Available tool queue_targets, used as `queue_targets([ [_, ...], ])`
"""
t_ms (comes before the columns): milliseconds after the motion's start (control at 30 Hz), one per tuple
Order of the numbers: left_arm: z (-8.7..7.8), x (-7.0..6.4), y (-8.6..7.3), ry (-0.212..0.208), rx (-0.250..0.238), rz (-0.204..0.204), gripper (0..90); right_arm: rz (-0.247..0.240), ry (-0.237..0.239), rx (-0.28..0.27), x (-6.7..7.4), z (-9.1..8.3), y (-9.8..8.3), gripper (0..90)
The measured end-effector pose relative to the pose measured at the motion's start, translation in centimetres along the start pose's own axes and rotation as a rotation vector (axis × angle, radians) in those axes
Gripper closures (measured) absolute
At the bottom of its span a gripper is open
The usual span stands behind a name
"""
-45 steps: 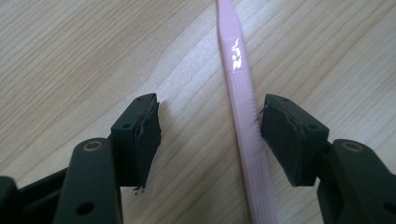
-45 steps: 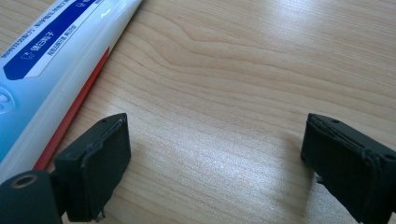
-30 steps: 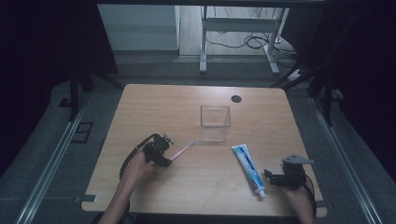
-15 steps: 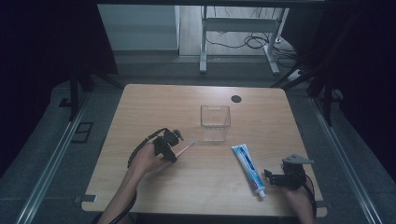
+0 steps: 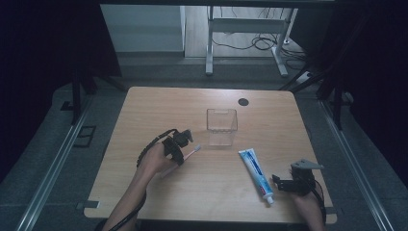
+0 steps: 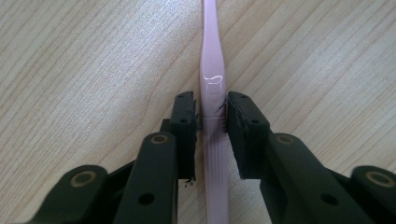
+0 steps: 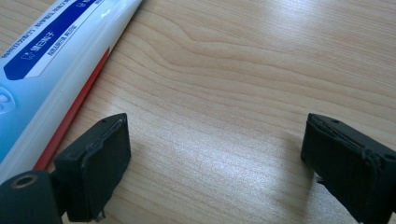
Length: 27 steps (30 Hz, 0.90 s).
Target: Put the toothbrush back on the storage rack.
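Wooden table (image 5: 211, 192): toothpaste tube (image 7: 42, 70), Chinese label.

Gripper: right gripper (image 7: 215, 158), seen along its own two black jaws, which rise from the bottom corners.
Jaws: standing wide apart, bare wood between them, nothing gripped.
Left jaw: its pad faces inward, just beside the tube's edge; whether they touch cannot be told.
Right jaw: at the right edge, partly cut off by the frame.
Toothpaste tube (image 7: 51, 56): lying flat in the upper left corner, white with a blue panel of small print and a red stripe along its lower edge; both ends run out of frame.
Table (image 7: 243, 70): light wood with a wavy grain, a soft sheen across the middle.
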<state>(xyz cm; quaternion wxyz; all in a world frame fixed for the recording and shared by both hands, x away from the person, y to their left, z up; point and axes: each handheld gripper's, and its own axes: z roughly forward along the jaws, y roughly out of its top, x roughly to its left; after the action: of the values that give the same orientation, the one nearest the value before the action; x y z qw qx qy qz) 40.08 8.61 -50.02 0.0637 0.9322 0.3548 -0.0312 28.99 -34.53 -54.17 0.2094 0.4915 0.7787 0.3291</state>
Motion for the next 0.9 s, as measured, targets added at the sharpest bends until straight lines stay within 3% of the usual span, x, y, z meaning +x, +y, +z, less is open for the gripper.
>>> queue_targets([
  [400,0.0,0.1,0.3,-0.009,0.026,-0.006,78.9,0.000,0.000,0.000,0.0,0.0,0.0,8.0],
  [900,-1.9,-0.3,-0.5,-0.031,-0.069,0.007,79.0,0.000,-0.001,0.000,0.0,0.0,0.0,8.0],
])
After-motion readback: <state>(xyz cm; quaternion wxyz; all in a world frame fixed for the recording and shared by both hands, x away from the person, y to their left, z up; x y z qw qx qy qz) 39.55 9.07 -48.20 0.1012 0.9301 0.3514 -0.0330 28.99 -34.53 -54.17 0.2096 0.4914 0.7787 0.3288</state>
